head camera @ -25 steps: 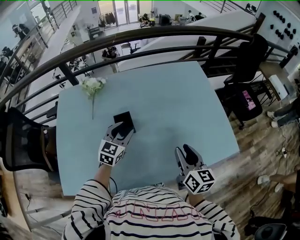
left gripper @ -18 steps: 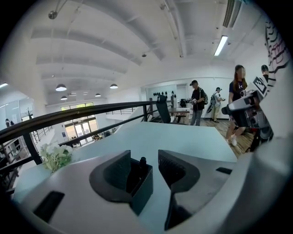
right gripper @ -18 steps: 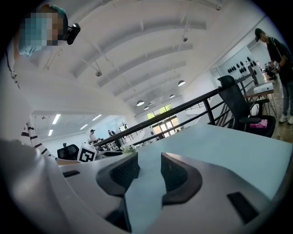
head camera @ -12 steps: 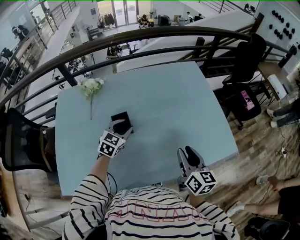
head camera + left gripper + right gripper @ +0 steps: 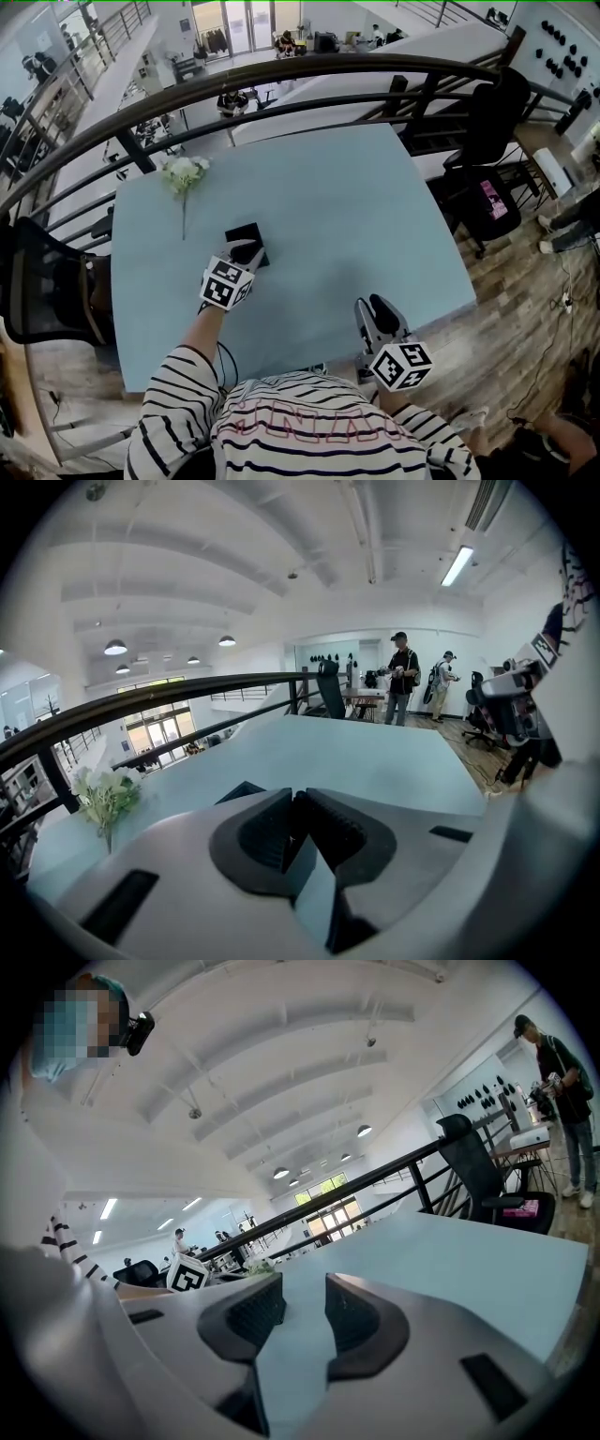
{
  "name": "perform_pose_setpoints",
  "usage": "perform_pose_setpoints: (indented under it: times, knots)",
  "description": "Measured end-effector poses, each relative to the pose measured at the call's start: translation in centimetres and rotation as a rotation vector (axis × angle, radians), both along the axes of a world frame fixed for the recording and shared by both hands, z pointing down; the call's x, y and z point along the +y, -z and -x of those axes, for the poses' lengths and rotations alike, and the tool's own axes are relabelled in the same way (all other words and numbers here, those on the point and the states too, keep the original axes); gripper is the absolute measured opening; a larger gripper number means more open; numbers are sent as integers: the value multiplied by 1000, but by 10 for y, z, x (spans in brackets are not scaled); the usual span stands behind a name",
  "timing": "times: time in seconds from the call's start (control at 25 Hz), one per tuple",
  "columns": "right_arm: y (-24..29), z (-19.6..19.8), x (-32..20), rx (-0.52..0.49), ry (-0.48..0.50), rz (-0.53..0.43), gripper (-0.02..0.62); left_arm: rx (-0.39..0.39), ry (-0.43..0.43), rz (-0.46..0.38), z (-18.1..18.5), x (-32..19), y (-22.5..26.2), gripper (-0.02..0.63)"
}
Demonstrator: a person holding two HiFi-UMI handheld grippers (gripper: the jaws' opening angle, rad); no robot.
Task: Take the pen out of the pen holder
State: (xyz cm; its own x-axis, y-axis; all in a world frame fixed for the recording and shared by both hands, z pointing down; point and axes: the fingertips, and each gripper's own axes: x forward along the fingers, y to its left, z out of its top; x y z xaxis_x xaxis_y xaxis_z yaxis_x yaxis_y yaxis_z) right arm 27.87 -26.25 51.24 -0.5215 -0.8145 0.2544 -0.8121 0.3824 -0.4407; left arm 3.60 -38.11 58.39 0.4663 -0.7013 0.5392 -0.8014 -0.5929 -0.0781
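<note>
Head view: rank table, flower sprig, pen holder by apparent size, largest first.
1. table
2. flower sprig, counting its stem
3. pen holder, partly covered; close to the sprig, so 2 and 3 are unsure.

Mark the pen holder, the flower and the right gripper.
pen holder (image 5: 241, 233): head view, on its black top.
flower (image 5: 184, 172): head view, on the white blossoms.
right gripper (image 5: 305, 1279): right gripper view, midway between its fingertips.

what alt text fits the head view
From above, the left tongs are closing at a black pen holder on a blue table; whether a pen is between them is hidden. The right tongs hover open nearer, and a white flower lies far left.
</note>
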Motion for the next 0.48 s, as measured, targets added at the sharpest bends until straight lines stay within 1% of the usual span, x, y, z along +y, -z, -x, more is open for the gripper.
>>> perform_pose_setpoints:
  times: [0.24,0.48]
  knots:
    - [2,3,7,3,-24,0,152,-5,1,-15,2,2,0,58]
    - [2,13,18,1,-46,1,152,29,-13,-65,2,4,15,57]
